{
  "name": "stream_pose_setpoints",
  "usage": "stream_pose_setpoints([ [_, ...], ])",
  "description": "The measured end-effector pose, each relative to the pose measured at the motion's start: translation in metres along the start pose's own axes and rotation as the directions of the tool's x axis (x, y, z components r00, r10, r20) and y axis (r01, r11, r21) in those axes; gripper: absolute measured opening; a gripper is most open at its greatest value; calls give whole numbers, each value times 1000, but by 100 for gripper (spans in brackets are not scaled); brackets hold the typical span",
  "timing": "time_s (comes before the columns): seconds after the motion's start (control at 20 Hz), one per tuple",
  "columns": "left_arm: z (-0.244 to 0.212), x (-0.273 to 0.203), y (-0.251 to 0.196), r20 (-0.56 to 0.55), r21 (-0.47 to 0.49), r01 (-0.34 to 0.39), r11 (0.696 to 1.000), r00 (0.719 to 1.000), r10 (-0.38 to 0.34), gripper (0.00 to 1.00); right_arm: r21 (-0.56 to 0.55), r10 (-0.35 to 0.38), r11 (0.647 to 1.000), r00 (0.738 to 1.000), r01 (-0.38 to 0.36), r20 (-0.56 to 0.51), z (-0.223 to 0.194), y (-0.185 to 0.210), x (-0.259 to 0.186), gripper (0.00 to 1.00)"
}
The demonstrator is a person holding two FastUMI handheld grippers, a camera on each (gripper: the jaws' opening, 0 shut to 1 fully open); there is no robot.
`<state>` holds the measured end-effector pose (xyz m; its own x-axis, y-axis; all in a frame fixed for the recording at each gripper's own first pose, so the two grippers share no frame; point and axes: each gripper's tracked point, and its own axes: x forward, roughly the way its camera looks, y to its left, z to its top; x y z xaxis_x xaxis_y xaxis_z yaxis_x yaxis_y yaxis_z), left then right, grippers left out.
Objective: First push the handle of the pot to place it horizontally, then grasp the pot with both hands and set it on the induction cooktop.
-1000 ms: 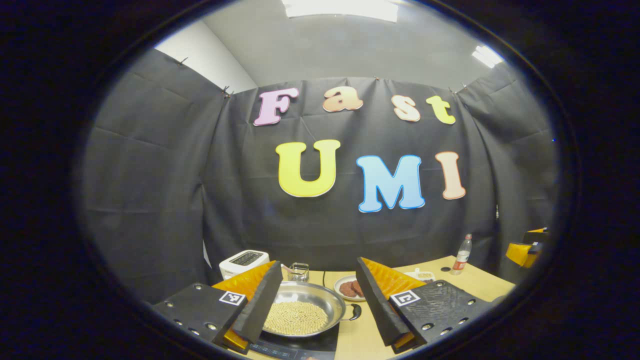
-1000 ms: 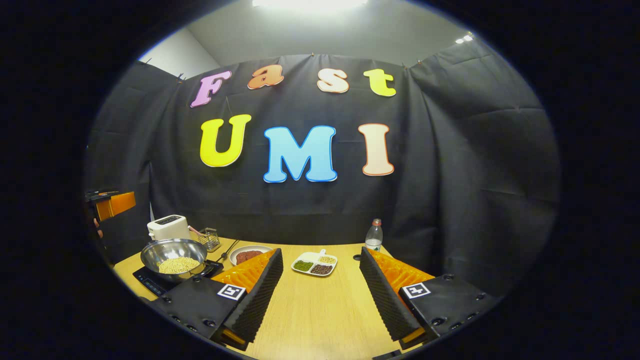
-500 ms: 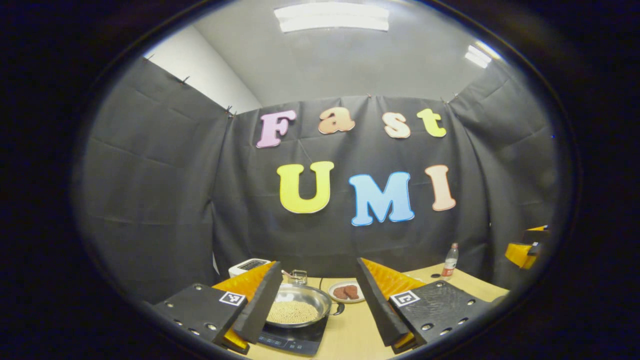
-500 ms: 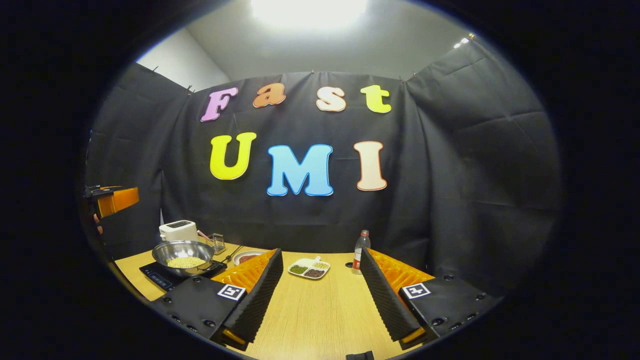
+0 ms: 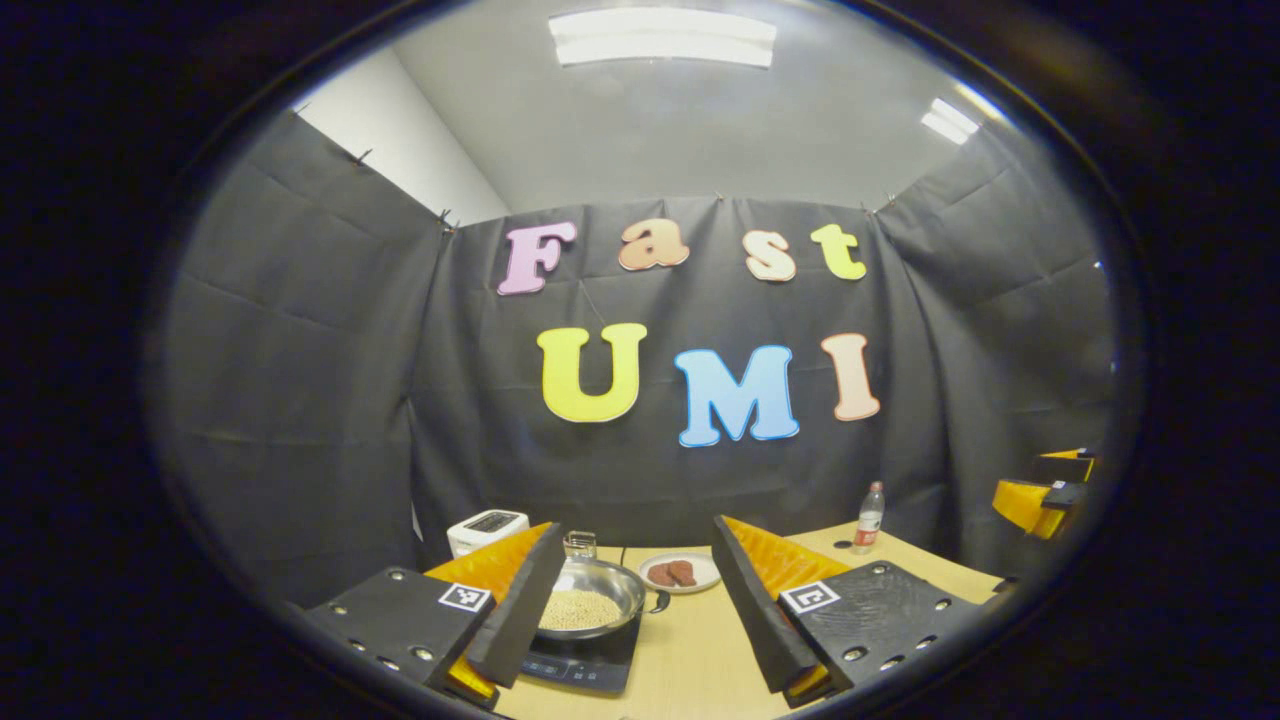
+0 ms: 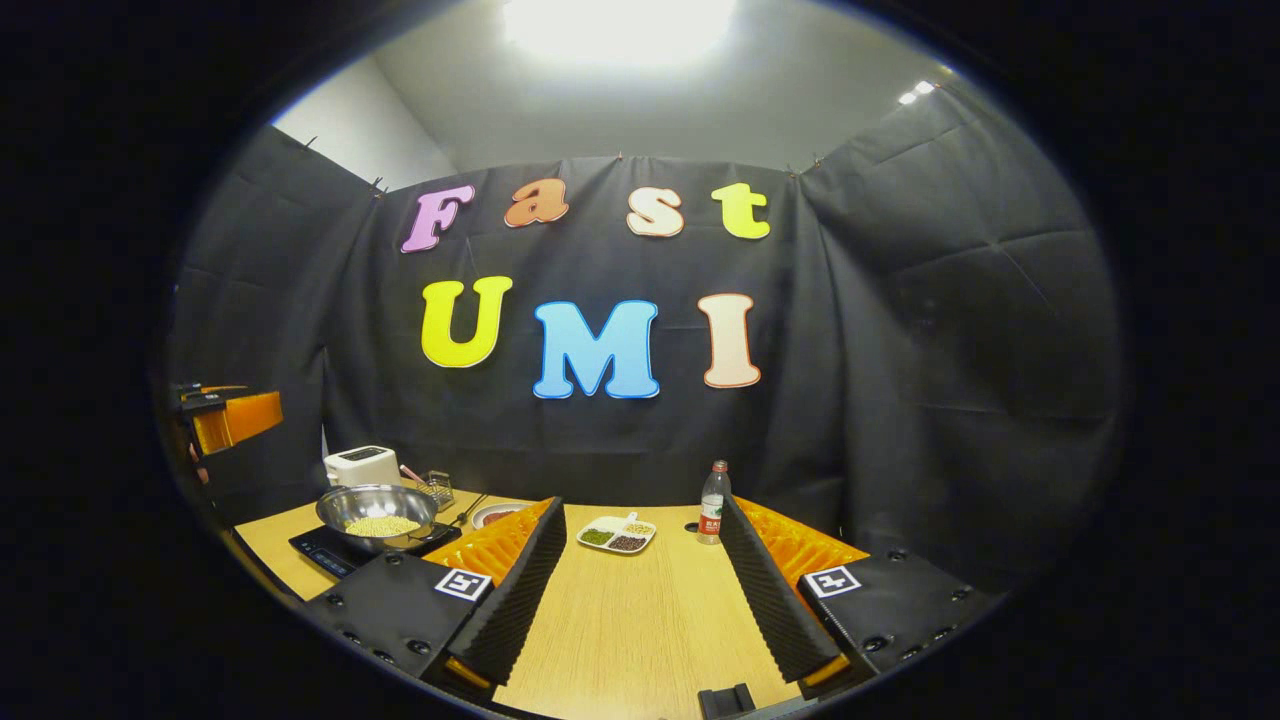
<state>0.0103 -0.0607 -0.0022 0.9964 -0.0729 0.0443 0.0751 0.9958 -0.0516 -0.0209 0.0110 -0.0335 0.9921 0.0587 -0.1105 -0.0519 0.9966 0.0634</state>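
The pot (image 5: 590, 598), holding pale beans, sat on the induction cooktop (image 5: 585, 665) near the worktop's (image 6: 630, 620) left edge, its dark handle (image 5: 660, 601) pointing right. The left gripper (image 5: 632, 610) hung back from it, fingers spread wide and holding nothing. The right gripper (image 6: 635, 590) hovered over the bare middle of the worktop, fingers likewise parted and empty. A toaster (image 6: 362, 465) stood behind the pot.
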Motion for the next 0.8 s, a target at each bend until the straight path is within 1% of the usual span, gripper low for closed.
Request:
stream_pose_setpoints([
  [0.35, 11, -10, 22, 15, 26, -12, 1000, 1000, 11, 87, 3, -42, 999, 998, 42, 38, 22, 4, -12, 98],
  [0.65, 17, -12, 32, 22, 17, -17, 1000, 1000, 17, 87, -11, -48, 999, 997, 49, 60, 34, 8, -14, 98],
  [0.7, 19, -12, 33, 26, 19, -20, 1000, 999, 20, 87, -12, -52, 999, 996, 53, 69, 37, 8, -14, 92],
  [0.8, 21, -14, 34, 30, 25, -21, 999, 999, 21, 87, -13, -54, 998, 996, 55, 76, 39, 8, -14, 92],
])
